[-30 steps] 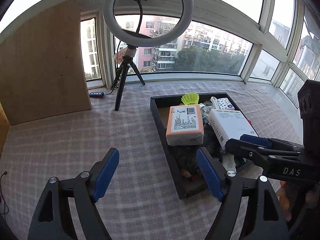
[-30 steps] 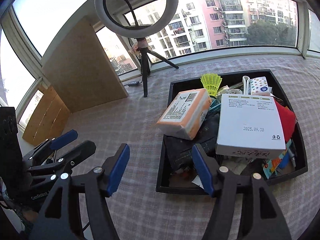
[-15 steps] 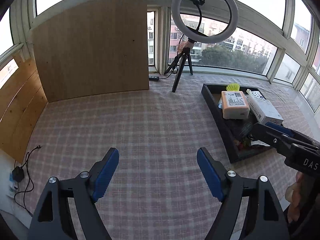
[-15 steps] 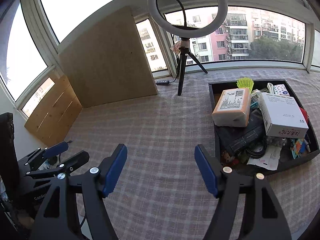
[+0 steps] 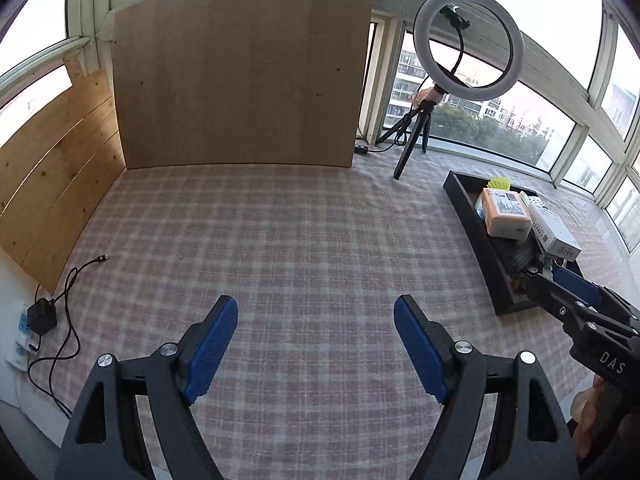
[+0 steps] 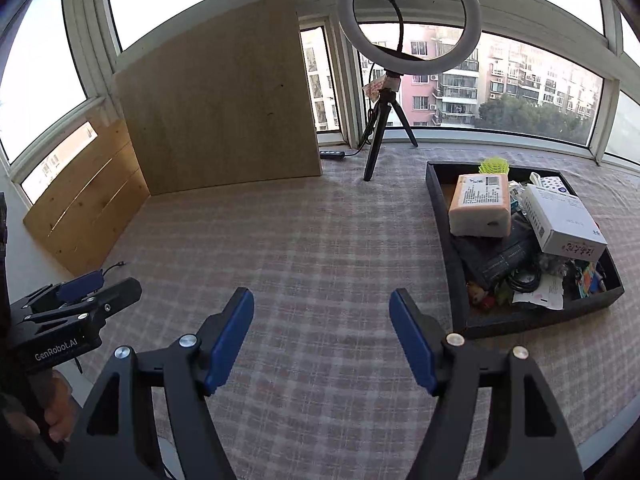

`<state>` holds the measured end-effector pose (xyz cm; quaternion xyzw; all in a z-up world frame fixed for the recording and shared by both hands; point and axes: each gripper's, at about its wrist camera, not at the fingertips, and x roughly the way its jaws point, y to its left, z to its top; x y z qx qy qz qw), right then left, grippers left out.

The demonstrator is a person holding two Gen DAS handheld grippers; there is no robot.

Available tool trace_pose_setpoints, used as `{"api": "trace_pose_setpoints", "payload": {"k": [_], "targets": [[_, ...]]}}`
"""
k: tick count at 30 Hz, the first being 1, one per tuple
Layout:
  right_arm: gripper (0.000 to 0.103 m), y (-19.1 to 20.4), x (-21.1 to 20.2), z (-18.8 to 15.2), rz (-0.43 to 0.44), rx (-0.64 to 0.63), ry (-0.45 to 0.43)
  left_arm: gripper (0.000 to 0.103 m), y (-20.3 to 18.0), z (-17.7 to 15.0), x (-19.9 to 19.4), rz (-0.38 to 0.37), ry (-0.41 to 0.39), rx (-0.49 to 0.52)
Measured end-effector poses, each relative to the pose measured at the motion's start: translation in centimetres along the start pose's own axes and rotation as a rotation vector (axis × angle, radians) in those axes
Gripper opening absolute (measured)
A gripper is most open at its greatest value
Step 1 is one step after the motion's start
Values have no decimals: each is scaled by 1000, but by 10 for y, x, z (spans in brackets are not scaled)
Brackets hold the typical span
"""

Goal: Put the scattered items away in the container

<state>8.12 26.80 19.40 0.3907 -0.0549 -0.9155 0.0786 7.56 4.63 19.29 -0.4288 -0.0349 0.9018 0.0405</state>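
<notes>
Right wrist view: both tongs, right (image 6: 321,330) and left (image 5: 316,334), gape wide, empty, beside the full black rectangular tray (image 6: 448,216).

daylight pours through curved bay windows (image 6: 500,92), apartment blocks (image 6: 460,88) outside; wooden boards (image 5: 240,76) lean against the glass, a ring light (image 6: 408,16) stands on checked cloth (image 5: 300,240).

The right tongs (image 5: 576,292) bear "DAS"; the left tongs (image 6: 96,286) bear "GenRobot.AI".
</notes>
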Motion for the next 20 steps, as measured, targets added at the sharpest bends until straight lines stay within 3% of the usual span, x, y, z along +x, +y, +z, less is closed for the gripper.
{"api": "trace_pose_setpoints", "payload": {"k": [20], "targets": [[70,25,21,-11,7,27,34,79,18,-5,-10,-32,-18,15]]}}
